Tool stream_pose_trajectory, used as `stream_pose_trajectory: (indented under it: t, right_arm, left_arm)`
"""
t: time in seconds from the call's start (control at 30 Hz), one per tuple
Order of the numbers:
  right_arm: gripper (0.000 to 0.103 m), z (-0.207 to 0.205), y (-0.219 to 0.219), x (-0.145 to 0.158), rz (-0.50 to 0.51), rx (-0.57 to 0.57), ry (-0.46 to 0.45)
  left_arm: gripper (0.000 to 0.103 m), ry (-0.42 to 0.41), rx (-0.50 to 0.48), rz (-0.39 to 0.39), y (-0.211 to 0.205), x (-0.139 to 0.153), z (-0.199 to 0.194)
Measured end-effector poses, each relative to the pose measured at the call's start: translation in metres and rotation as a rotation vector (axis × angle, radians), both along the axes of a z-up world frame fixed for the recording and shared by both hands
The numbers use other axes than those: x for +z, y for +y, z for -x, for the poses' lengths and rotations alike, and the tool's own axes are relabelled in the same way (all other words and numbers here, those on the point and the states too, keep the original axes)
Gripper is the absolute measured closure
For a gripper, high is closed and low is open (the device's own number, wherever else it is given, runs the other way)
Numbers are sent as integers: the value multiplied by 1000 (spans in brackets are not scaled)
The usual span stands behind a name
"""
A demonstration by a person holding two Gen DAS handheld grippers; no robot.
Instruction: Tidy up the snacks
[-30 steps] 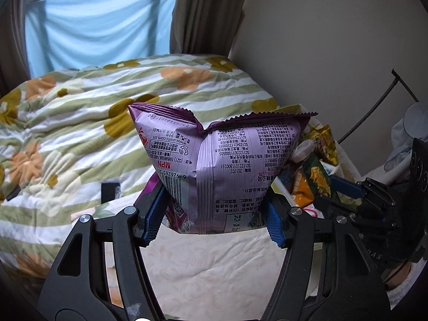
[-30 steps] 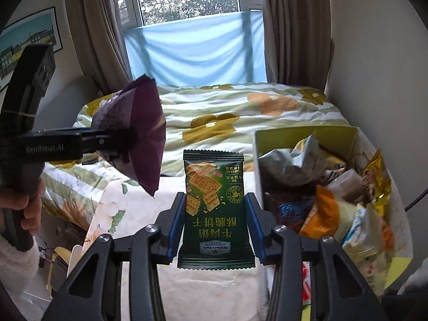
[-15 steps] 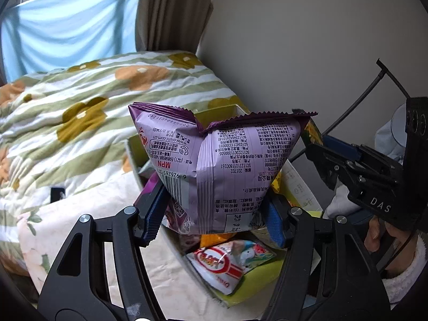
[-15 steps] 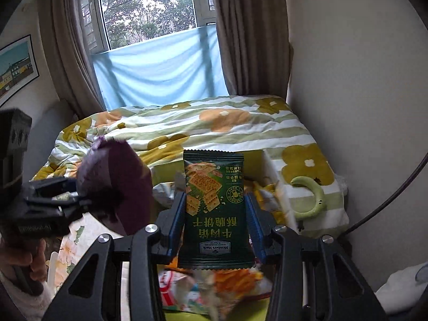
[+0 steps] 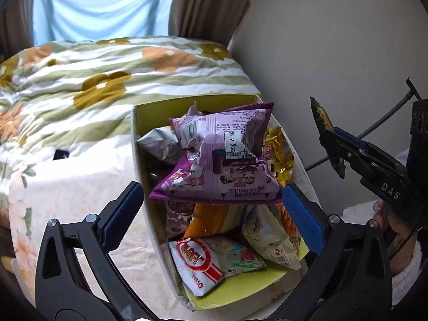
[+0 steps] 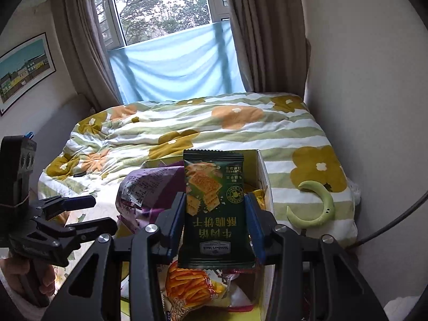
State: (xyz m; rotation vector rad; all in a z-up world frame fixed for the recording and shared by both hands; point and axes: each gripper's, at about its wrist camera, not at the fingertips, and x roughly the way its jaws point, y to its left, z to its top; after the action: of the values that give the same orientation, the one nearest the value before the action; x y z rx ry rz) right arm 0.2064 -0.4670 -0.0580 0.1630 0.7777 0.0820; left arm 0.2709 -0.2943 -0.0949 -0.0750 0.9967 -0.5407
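Note:
A purple snack bag (image 5: 222, 155) lies tilted on top of the pile in the yellow-green box (image 5: 187, 104). My left gripper (image 5: 212, 190) hovers over it, its jaws opening wide; the blue pads (image 5: 123, 214) stand clear of the bag on both sides. My right gripper (image 6: 216, 196) is shut on a dark green cracker packet (image 6: 214, 206), held upright above the box's near end (image 6: 263, 171). The left wrist view shows that packet (image 5: 325, 119) edge-on at the right, past the box's right wall. The purple bag (image 6: 144, 187) and the left gripper (image 6: 91, 212) appear left of the green packet.
The box holds several snack packs, among them a red-and-white one (image 5: 203, 262) and an orange chips bag (image 6: 187, 281). It rests on a bed with a flowered striped quilt (image 6: 214, 133). A green crescent toy (image 6: 318, 208) lies right of the box. A wall and a cable (image 6: 396, 222) close the right side.
The left jaws have spread wide and let go of the purple bag, which has dropped onto the pile in the box. Both grippers have moved over the box; the right keeps its green packet.

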Motion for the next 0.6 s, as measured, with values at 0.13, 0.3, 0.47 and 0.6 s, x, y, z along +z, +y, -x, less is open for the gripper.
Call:
stream_pose_trajectory:
  t: [0.13, 0.3, 0.47, 0.6]
  right_arm:
    - [63, -8, -4, 5, 5, 36, -20]
    - [63, -39, -13, 8, 25, 77, 11]
    - [61, -69, -22, -8, -37, 105, 86]
    - [14, -74, -27, -17, -125, 105, 111]
  left_arm:
    - [1, -32, 32, -14, 9, 10, 7]
    - [1, -44, 73, -12, 13, 20, 9]
    - [1, -46, 116, -53, 15, 23, 10]
    - [1, -48, 134, -87, 20, 19, 16]
